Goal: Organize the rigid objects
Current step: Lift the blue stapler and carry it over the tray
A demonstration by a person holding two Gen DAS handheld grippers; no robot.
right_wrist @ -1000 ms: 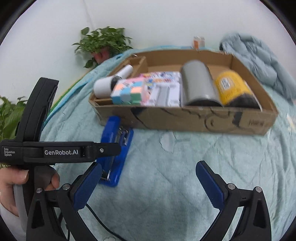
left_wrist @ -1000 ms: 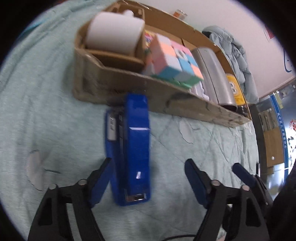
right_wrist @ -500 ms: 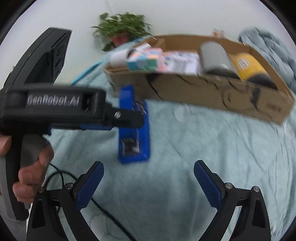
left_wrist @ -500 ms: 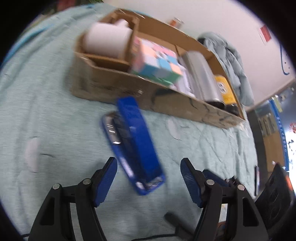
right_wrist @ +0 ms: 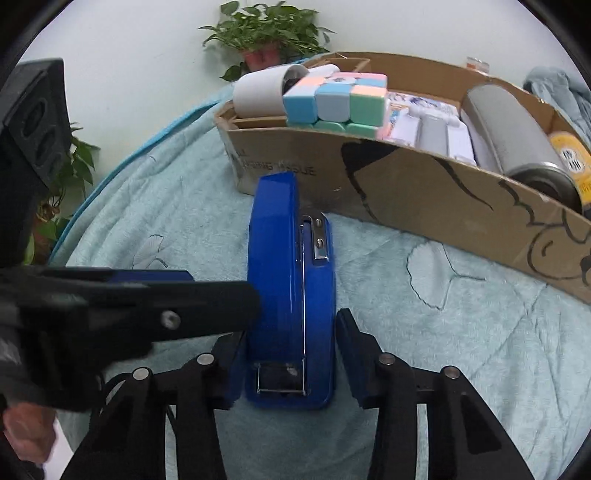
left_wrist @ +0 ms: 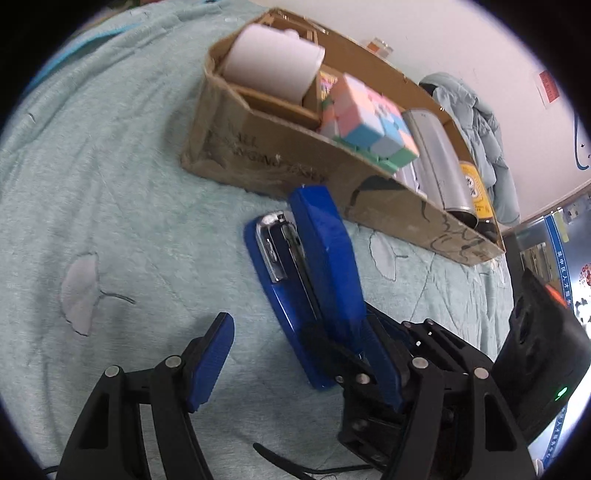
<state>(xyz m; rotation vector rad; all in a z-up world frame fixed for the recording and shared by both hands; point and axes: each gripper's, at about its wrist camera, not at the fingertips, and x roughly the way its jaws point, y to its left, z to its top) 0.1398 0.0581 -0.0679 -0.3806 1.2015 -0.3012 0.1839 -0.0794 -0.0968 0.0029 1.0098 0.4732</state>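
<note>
Your right gripper (right_wrist: pixel 290 354) is closing its jaws around the near end of the blue stapler (right_wrist: pixel 291 280), which lies on its side on the pale green quilt (right_wrist: pixel 461 350) just in front of the cardboard box (right_wrist: pixel 424 192); the left pad looks pressed against the stapler's side, but you cannot tell whether the right one touches yet. Your left gripper (left_wrist: pixel 295 365) stands partly open and holds nothing, its left finger (left_wrist: pixel 212 360) well clear of the stapler on the quilt, while its right finger is tangled visually with the other tool's dark frame and hard to separate. Inside the box, at the left end, a small divided compartment holds a white paper roll (right_wrist: pixel 262 92) lying on its side. Next to it rests a pastel puzzle cube (right_wrist: pixel 334 101), then a flat white-and-grey packaged item (right_wrist: pixel 430 131) whose print is unreadable, then a grey metal cylinder (right_wrist: pixel 517 136) on its side, and a yellow-labelled can (right_wrist: pixel 572 162) cut off by the picture's edge. Black marker scrawls cover the box's front wall. Behind the box stand a potted plant (right_wrist: pixel 266 33) and a heaped blue-grey jacket (left_wrist: pixel 476 122). Your hand (right_wrist: pixel 26 432) shows only at the lower left corner, mostly hidden.
</note>
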